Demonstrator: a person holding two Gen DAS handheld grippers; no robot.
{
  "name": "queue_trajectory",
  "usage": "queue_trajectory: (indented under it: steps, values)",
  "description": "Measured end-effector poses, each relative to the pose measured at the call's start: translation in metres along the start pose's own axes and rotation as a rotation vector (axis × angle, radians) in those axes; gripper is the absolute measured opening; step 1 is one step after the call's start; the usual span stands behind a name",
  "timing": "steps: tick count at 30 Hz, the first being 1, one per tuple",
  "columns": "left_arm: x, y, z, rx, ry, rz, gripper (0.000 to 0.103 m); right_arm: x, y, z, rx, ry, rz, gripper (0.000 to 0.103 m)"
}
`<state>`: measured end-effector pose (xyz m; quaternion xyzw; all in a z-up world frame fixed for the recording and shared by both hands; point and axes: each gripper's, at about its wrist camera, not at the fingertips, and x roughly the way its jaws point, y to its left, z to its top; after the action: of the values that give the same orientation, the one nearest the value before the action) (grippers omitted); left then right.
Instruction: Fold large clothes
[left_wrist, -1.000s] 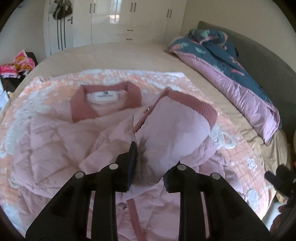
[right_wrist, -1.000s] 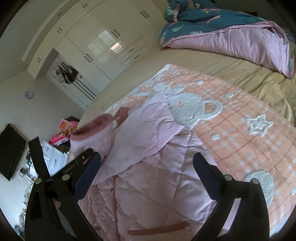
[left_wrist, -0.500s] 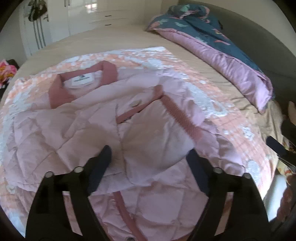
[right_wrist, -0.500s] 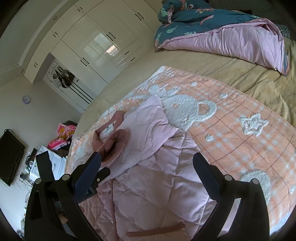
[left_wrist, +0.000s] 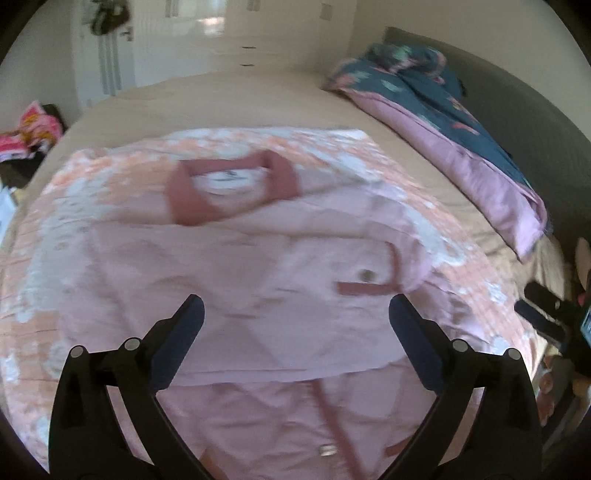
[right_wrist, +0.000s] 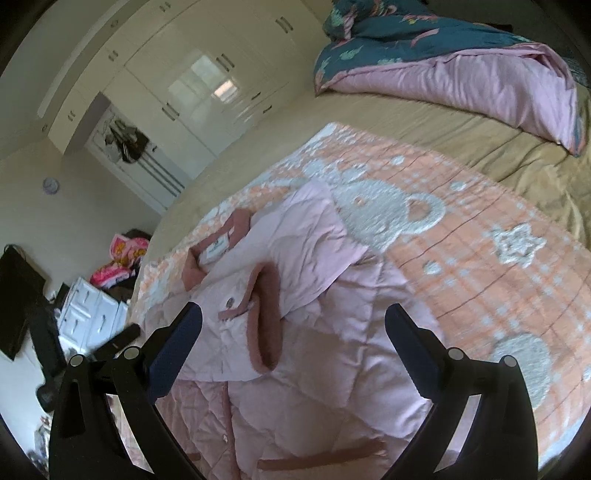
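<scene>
Sleeve released since a second ago: it is now lying folded across the pink quilted jacket (left_wrist: 229, 258), and the left gripper (left_wrist: 295, 325) is opening wide above it, nothing between the jaws. Jacket is lying collar-up on the peach bear blanket (right_wrist: 480, 258) on the bed. Right gripper (right_wrist: 293, 325) is hovering over the jacket, jaws spread, gripping nothing. Teal-and-pink duvet (right_wrist: 461, 70) is sitting well apart.

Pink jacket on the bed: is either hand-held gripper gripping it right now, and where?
Neither. The left hand-held gripper is opening clear above the pink jacket; the right hand-held gripper is open too.
</scene>
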<state>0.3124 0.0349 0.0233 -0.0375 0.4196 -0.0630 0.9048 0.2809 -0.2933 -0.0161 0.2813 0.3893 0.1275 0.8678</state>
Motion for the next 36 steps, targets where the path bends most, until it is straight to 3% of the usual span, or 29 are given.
queue_trajectory:
  steps: [9,16,22,29,34,36]
  values:
    - [-0.023,0.097,-0.008,-0.137,-0.056,0.112,0.094,0.050,0.042,-0.023,-0.081,0.099,0.023,0.099]
    - [-0.033,0.161,-0.032,-0.230,-0.075,0.144,0.094,0.094,0.051,-0.041,-0.095,0.174,0.006,0.099]
    - [-0.028,0.193,-0.046,-0.275,-0.076,0.137,0.094,0.122,0.051,-0.050,-0.080,0.215,-0.004,0.099]
    - [-0.015,0.202,-0.050,-0.279,-0.080,0.092,0.094,0.133,0.052,-0.053,-0.067,0.210,-0.018,0.098]
    - [-0.006,0.196,-0.042,-0.246,-0.087,0.065,0.094,0.144,0.052,-0.056,-0.070,0.212,-0.041,0.084]
    - [-0.001,0.192,-0.040,-0.226,-0.089,0.059,0.094,0.143,0.053,-0.057,-0.083,0.188,-0.060,0.047]
